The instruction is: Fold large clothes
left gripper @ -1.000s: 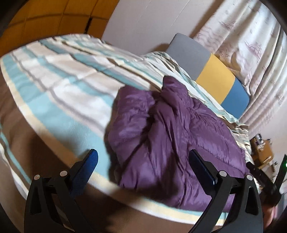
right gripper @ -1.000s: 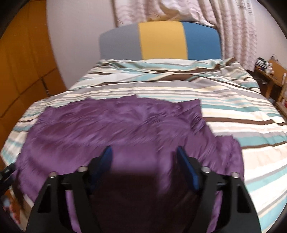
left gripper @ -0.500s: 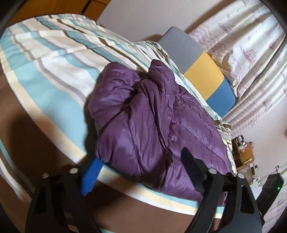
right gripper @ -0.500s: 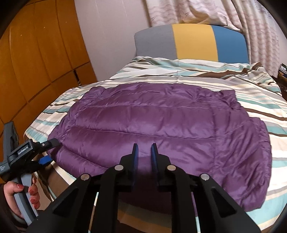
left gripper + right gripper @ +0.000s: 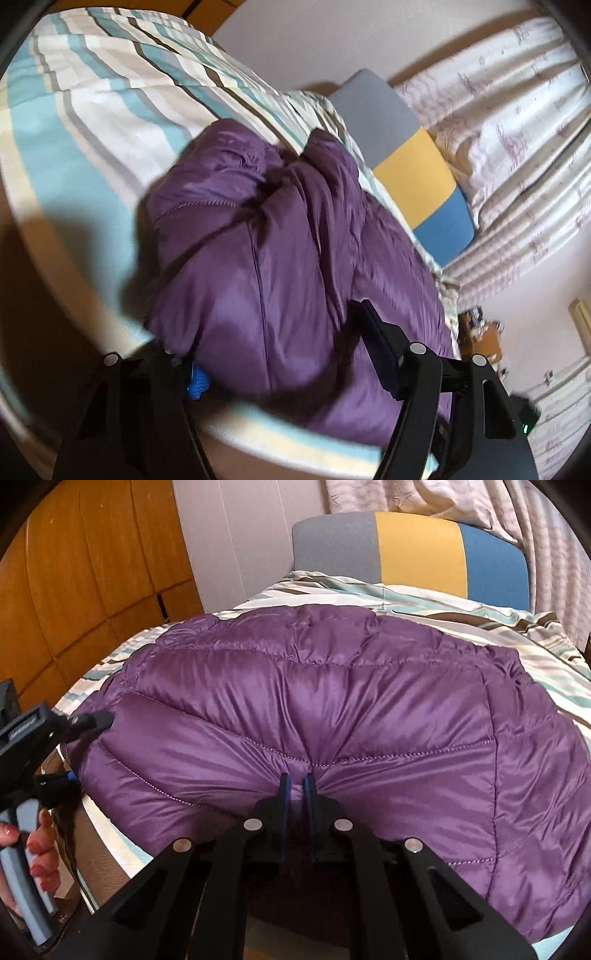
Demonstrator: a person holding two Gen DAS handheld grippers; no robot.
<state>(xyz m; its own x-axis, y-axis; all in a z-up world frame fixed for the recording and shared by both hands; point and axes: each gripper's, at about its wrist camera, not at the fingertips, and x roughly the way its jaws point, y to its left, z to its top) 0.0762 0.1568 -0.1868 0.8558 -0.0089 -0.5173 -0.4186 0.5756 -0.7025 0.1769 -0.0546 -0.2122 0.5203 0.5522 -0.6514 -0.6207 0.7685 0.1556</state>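
My right claw (image 5: 296, 786) pinches the slick, puffy jacket's (image 5: 332, 716) hem; my left claw (image 5: 284, 354) is closing around its corner. Light, slippery; I'd grip seams.

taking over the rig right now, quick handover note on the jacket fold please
Right gripper: shut on the near edge of the purple jacket, fabric puckered between its fingers.
Left gripper: closing around the jacket's bunched left end, one finger under it, not yet pinched.
Jacket lies spread across the striped bed, near its foot.
Done: right grip taken. No fold made yet.
Left: finish the left grip, then lift and fold.
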